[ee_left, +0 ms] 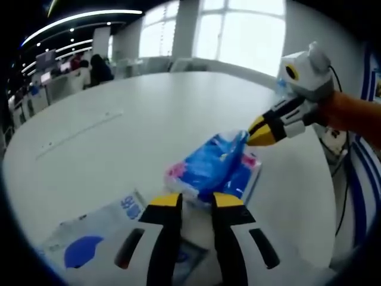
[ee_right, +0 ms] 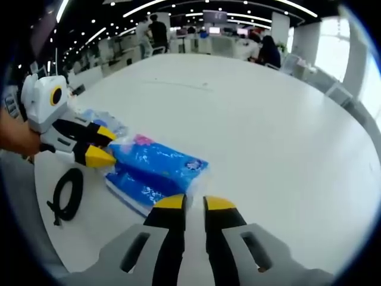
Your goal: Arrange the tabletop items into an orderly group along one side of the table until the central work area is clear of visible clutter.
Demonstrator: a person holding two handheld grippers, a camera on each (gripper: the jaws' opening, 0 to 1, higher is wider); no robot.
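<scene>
A blue tissue pack (ee_left: 214,167) with pink marks lies on the white table (ee_left: 149,119). My left gripper (ee_left: 196,202) holds its near end between its yellow tips. From the right, my right gripper (ee_left: 255,134) comes in with its tips pinched on the wrapper's raised far corner. In the right gripper view the same pack (ee_right: 158,167) lies just ahead of my right gripper (ee_right: 194,202), whose jaws stand almost together at the pack's edge. There my left gripper (ee_right: 102,146) straddles the pack's other end from the left.
A flat white packet with blue print (ee_left: 95,232) lies beside the left jaws and behind the left gripper (ee_right: 101,119). A black cable coil (ee_right: 65,193) sits near the table edge. A hand (ee_right: 15,134) and an orange sleeve (ee_left: 357,116) hold the grippers. Desks and people fill the background.
</scene>
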